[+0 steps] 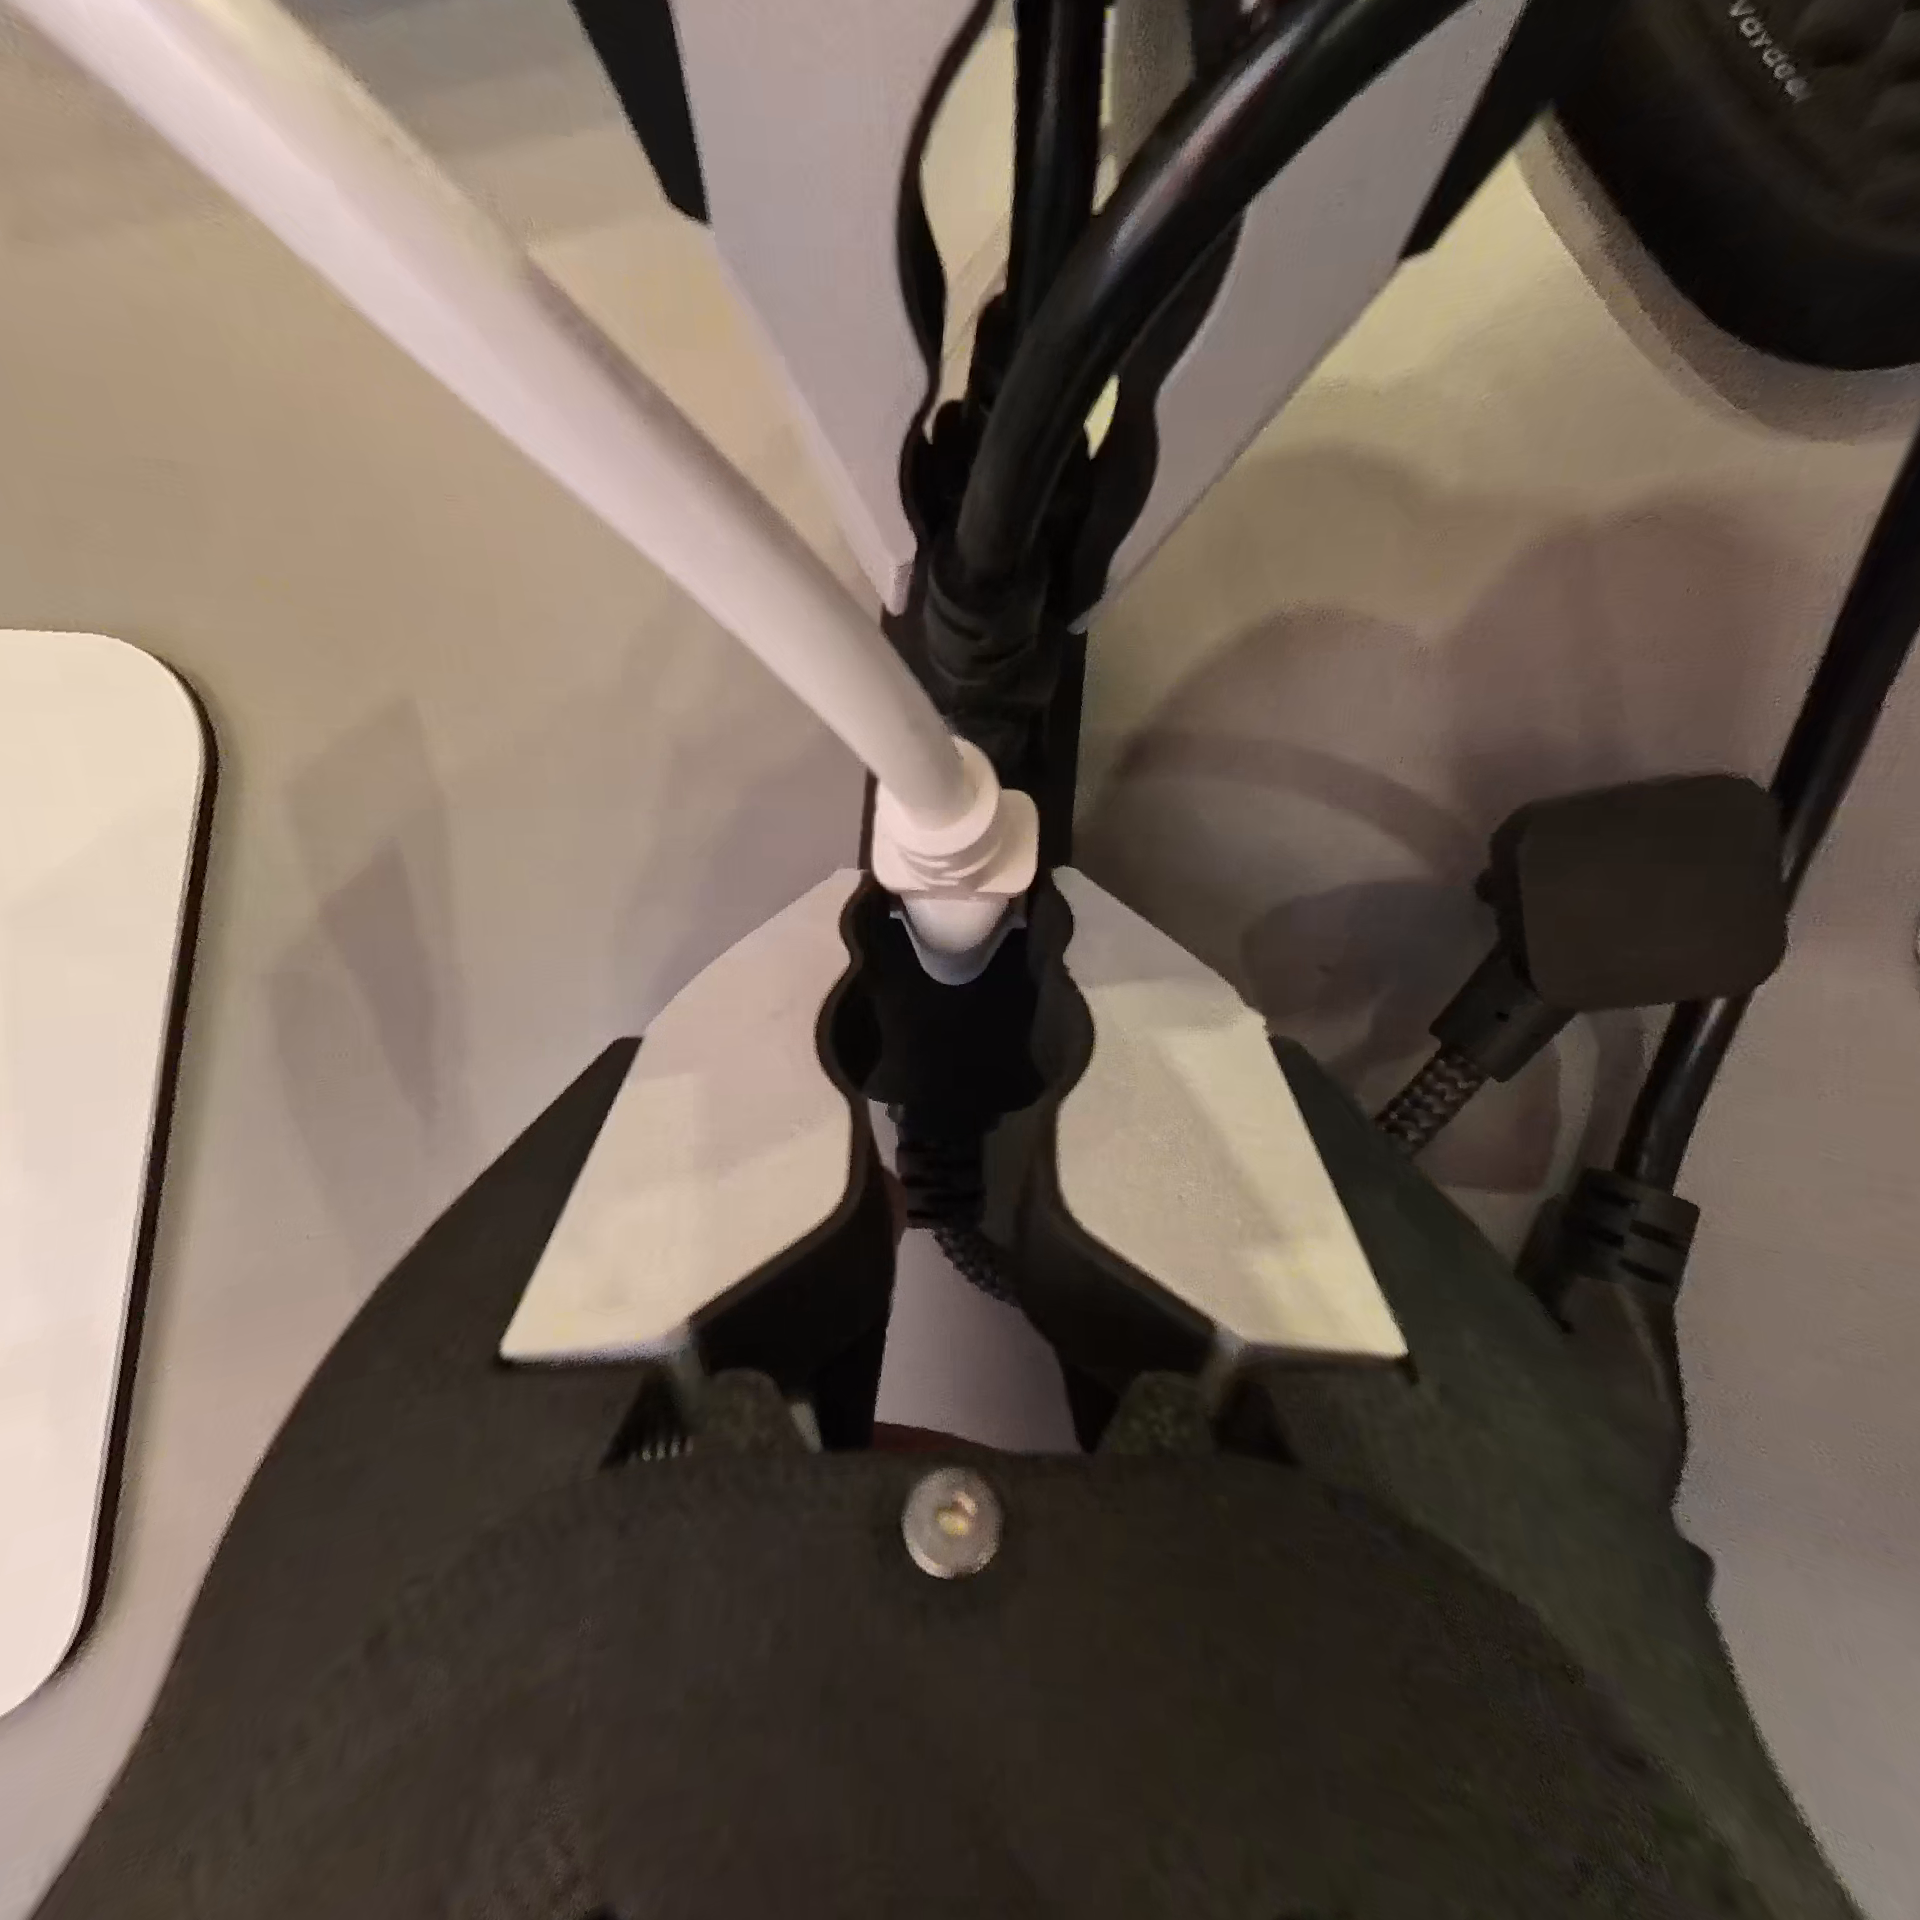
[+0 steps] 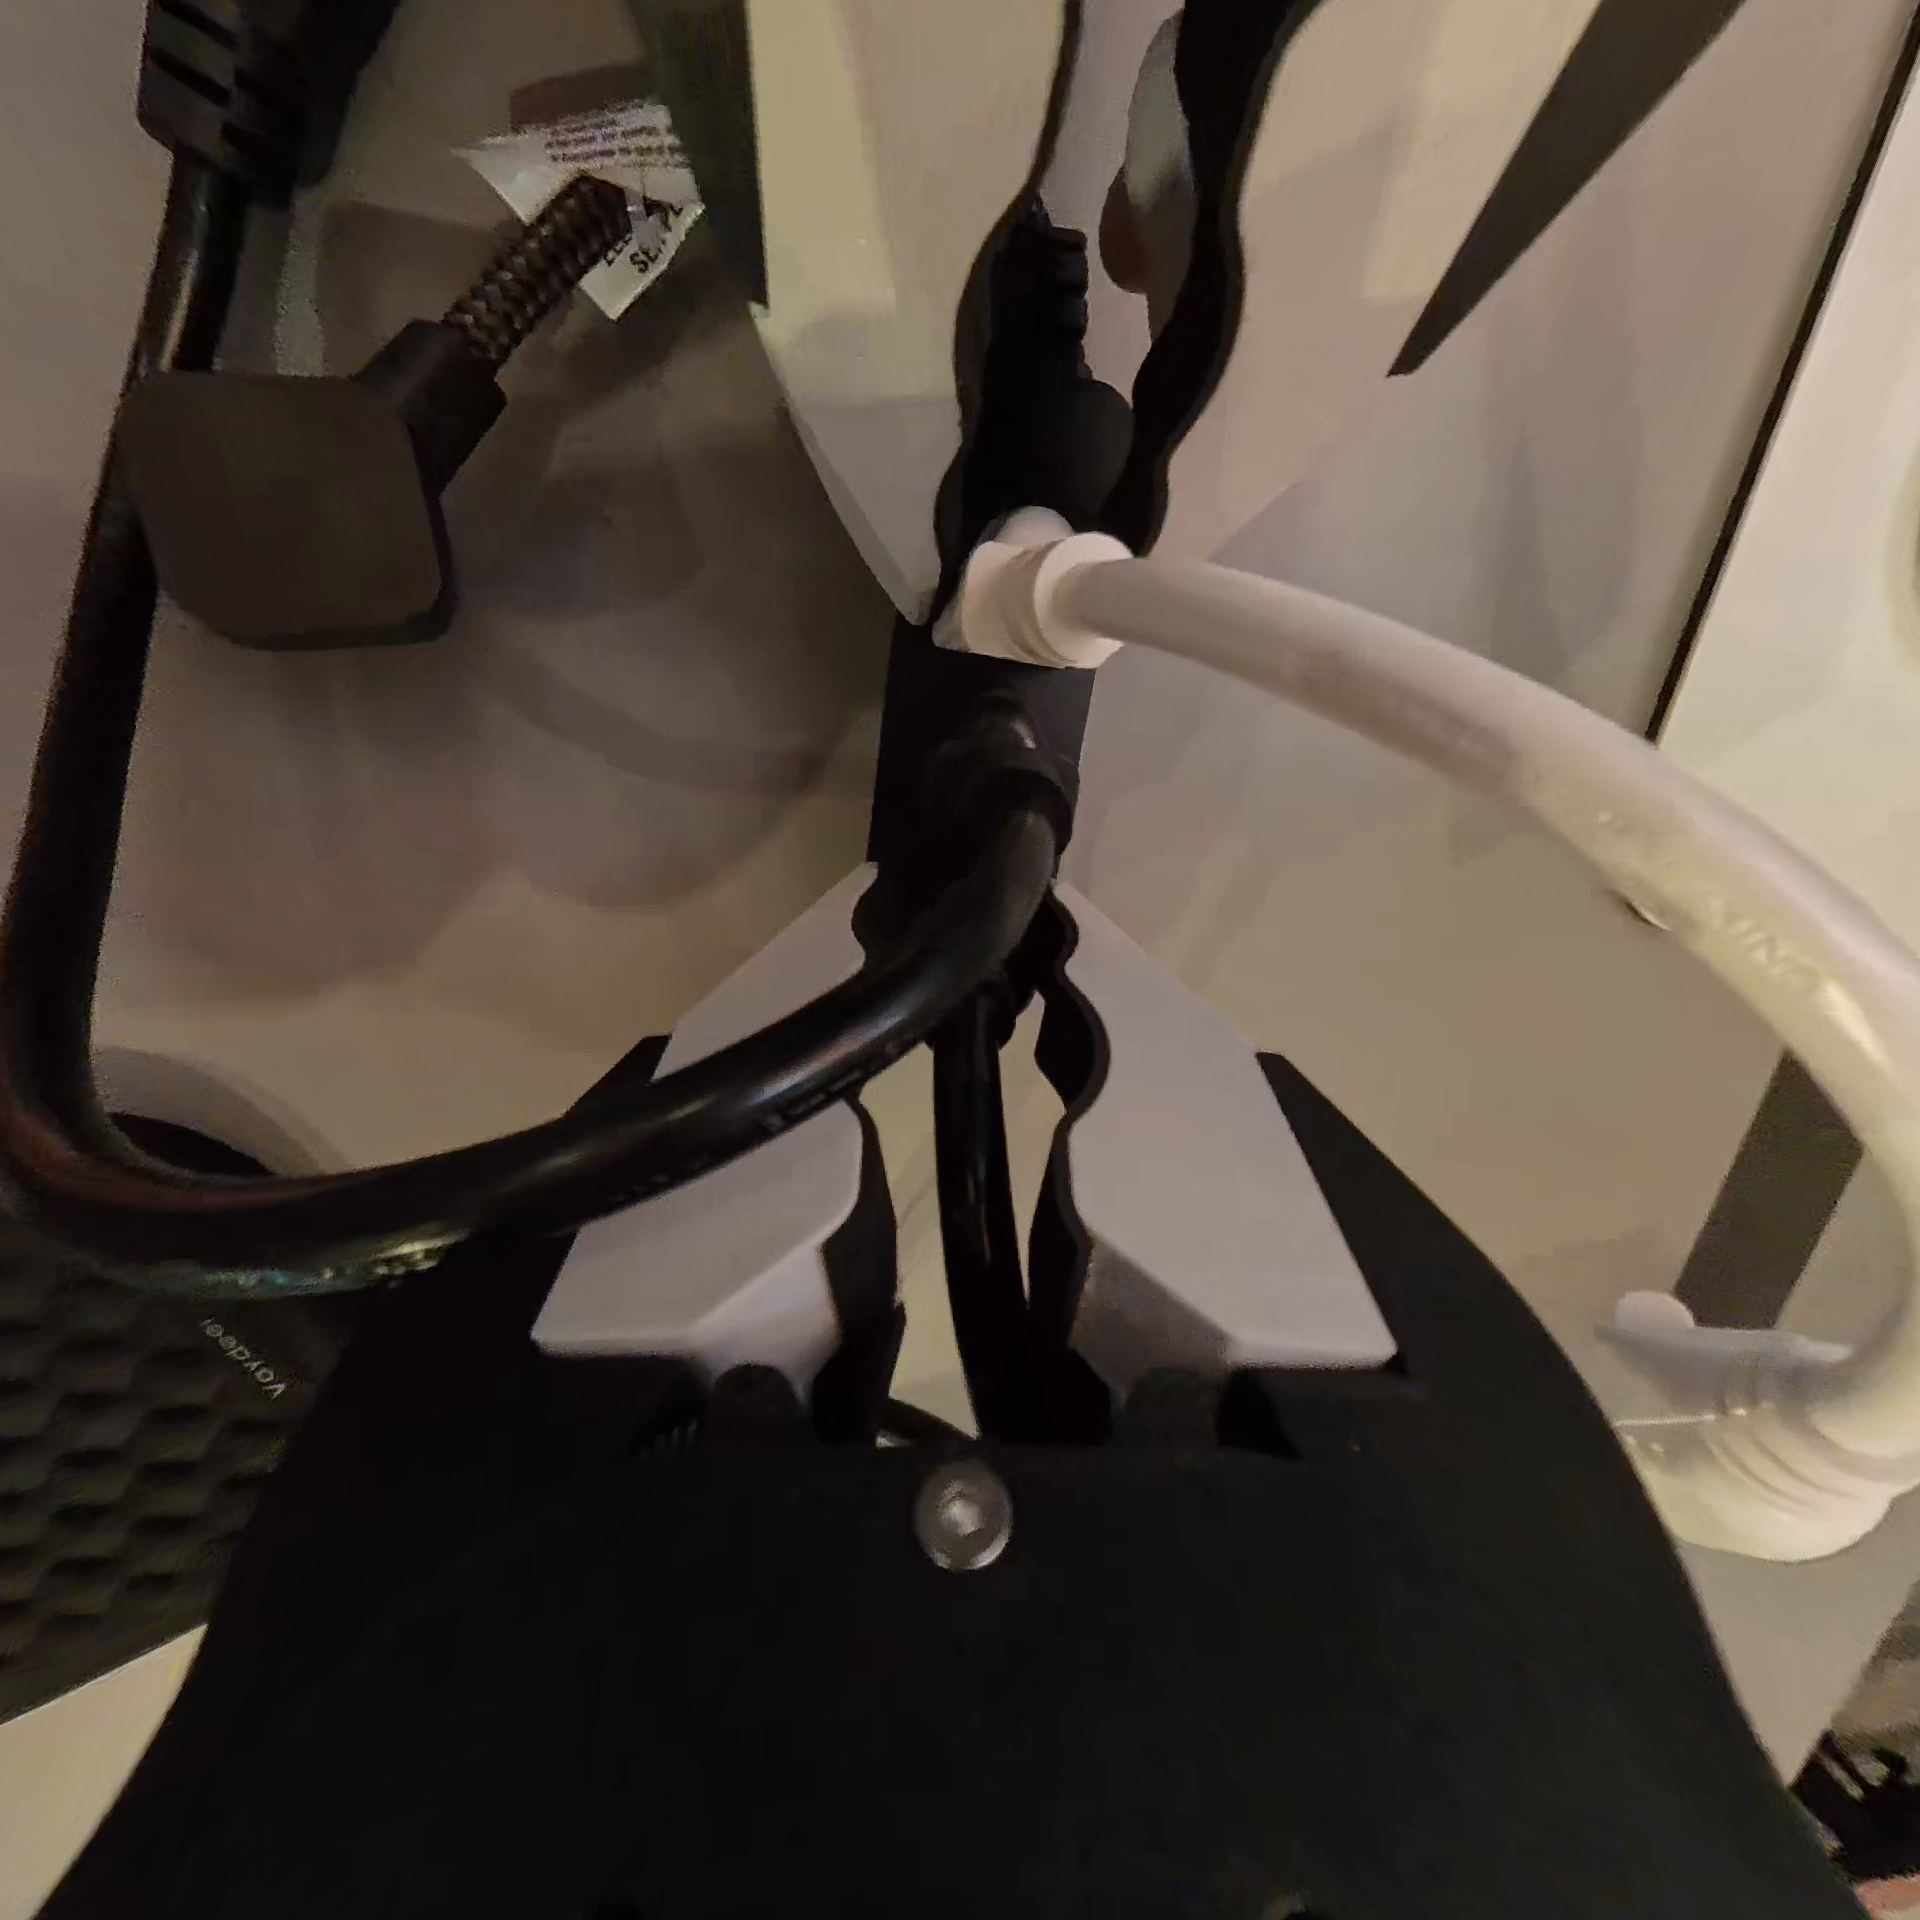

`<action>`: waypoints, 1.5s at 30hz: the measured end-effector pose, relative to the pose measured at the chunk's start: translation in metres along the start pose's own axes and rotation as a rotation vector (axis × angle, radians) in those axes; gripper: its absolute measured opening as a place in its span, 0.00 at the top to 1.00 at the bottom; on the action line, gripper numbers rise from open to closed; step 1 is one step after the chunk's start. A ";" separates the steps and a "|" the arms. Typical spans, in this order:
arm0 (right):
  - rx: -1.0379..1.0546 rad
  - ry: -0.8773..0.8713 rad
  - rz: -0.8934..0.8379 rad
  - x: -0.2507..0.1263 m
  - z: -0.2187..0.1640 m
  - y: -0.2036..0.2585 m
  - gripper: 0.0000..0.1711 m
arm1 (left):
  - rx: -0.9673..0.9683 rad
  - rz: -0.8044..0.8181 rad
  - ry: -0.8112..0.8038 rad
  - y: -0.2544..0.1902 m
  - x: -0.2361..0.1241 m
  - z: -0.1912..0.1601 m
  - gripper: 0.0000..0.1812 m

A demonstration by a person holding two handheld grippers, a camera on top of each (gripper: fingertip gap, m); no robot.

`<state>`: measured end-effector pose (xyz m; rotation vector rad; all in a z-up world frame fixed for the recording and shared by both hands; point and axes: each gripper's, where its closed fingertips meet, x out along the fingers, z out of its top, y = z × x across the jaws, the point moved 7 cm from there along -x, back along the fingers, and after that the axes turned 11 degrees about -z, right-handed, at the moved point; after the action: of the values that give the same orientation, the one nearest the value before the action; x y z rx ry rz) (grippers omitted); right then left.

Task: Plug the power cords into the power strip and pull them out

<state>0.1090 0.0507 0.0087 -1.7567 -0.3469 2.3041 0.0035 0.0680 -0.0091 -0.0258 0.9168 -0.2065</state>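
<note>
A slim black power strip (image 1: 1055,748) hangs between my two grippers, which face each other. My left gripper (image 1: 951,904) is shut on the strip's end, where a braided black cable (image 1: 935,1174) leaves it. A white plug (image 1: 951,836) with a thick white cord (image 1: 582,416) sits in the strip just past the left fingertips. My right gripper (image 2: 966,904) is shut on a black plug (image 2: 997,779) in the strip, and its black cord (image 2: 727,1112) curves off to the left. The right gripper also shows in the left wrist view (image 1: 992,592), and the left gripper in the right wrist view (image 2: 1034,577).
A flat black plug (image 1: 1631,894) on braided cable lies on the white table (image 1: 416,831); it also shows in the right wrist view (image 2: 281,509). A white rounded board (image 1: 83,1039) lies at the left. A black textured strap (image 2: 104,1403) and the coiled white cord (image 2: 1766,1475) lie nearby. Some 5 centimetres of space lies between my two pairs of fingers.
</note>
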 end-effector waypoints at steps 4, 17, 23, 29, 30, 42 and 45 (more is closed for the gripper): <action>0.005 -0.008 0.017 -0.001 -0.001 0.000 0.88 | 0.002 -0.009 0.007 0.001 0.000 0.001 0.85; 0.044 -0.025 0.107 0.001 -0.006 -0.008 0.88 | -0.017 0.099 0.031 -0.005 -0.009 -0.002 0.70; 0.035 -0.026 0.104 0.000 -0.006 -0.006 0.88 | -0.189 0.114 -0.304 -0.014 -0.047 -0.012 0.48; 0.036 -0.024 0.110 0.001 -0.006 -0.006 0.88 | -0.153 0.166 -0.367 -0.023 -0.057 -0.021 0.48; 0.038 -0.026 0.114 0.001 -0.006 -0.006 0.88 | -0.132 0.174 -0.310 -0.022 -0.047 -0.021 0.51; 0.034 -0.055 0.091 0.000 -0.008 -0.005 0.88 | -0.005 0.137 -0.214 -0.002 0.022 0.009 0.65; 0.023 -0.060 0.089 0.000 -0.007 -0.004 0.88 | 0.031 0.108 -0.286 -0.001 0.021 0.018 0.78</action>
<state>0.1163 0.0551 0.0080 -1.7282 -0.2559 2.4170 0.0298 0.0621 -0.0144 0.0229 0.6281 -0.1129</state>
